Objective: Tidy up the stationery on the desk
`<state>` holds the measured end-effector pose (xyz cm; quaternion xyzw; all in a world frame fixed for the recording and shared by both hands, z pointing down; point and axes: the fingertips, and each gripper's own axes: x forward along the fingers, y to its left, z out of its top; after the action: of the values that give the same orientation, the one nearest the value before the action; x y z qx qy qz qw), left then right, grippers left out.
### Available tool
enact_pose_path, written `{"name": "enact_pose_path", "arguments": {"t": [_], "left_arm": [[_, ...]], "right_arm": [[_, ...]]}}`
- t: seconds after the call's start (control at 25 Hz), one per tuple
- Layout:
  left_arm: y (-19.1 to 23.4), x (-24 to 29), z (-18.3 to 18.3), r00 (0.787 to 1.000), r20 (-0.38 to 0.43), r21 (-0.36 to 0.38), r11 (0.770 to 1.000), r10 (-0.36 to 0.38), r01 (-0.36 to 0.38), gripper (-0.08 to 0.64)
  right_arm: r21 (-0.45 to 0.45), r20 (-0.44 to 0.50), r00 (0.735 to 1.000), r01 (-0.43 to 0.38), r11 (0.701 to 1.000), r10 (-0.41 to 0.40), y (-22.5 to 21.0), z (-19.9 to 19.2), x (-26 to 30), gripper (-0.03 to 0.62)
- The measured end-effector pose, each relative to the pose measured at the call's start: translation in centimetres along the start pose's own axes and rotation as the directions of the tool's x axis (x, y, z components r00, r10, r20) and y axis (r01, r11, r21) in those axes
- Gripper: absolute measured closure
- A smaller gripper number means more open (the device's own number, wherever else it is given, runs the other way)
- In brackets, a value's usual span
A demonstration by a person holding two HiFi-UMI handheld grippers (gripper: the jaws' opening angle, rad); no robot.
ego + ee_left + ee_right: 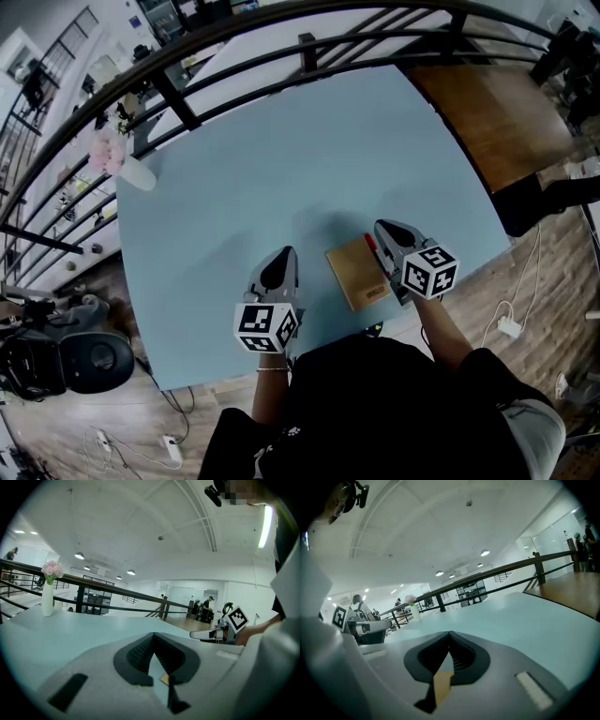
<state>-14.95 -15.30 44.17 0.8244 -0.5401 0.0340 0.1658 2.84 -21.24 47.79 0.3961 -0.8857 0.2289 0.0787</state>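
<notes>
A brown notebook (354, 273) lies flat near the front edge of the light blue desk (281, 150). The tip of a red pen (368, 242) shows at the notebook's far right corner; the rest is hidden under my right gripper. My right gripper (382, 228) hangs over the notebook's right edge, jaws shut with nothing between them. In the right gripper view (449, 640) a strip of the notebook (442, 686) shows below the shut jaws. To the left of the notebook, my left gripper (286, 253) is shut and empty, as the left gripper view (153, 641) shows.
A white vase of pink flowers (125, 161) stands at the desk's far left corner, also in the left gripper view (47, 597). A black railing (234, 56) runs behind the desk. A wooden surface (497, 112) adjoins at the back right. Cables (511, 323) lie on the floor.
</notes>
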Motion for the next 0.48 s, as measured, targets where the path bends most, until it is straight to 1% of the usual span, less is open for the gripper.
{"name": "enact_pose_path", "arguments": {"t": [0.24,0.36,0.48], "left_arm": [[-0.5,-0.6,1.1,1.000,0.026,0.014,1.000,-0.004,0.004,0.561],[-0.7,-0.5,1.5,0.999,0.032,0.020,1.000,-0.007,0.006,0.561],[-0.8,-0.7,1.5,0.999,0.031,0.024,1.000,-0.005,0.004,0.561]], "right_arm": [[-0.035,0.077,0.995,-0.057,0.998,0.060,2.3,3.0,-0.6,0.581],[-0.059,0.086,0.992,-0.089,0.994,0.094,3.4,3.8,-0.6,0.581],[-0.069,0.088,0.990,-0.101,0.992,0.107,4.1,4.1,-0.4,0.581]]}}
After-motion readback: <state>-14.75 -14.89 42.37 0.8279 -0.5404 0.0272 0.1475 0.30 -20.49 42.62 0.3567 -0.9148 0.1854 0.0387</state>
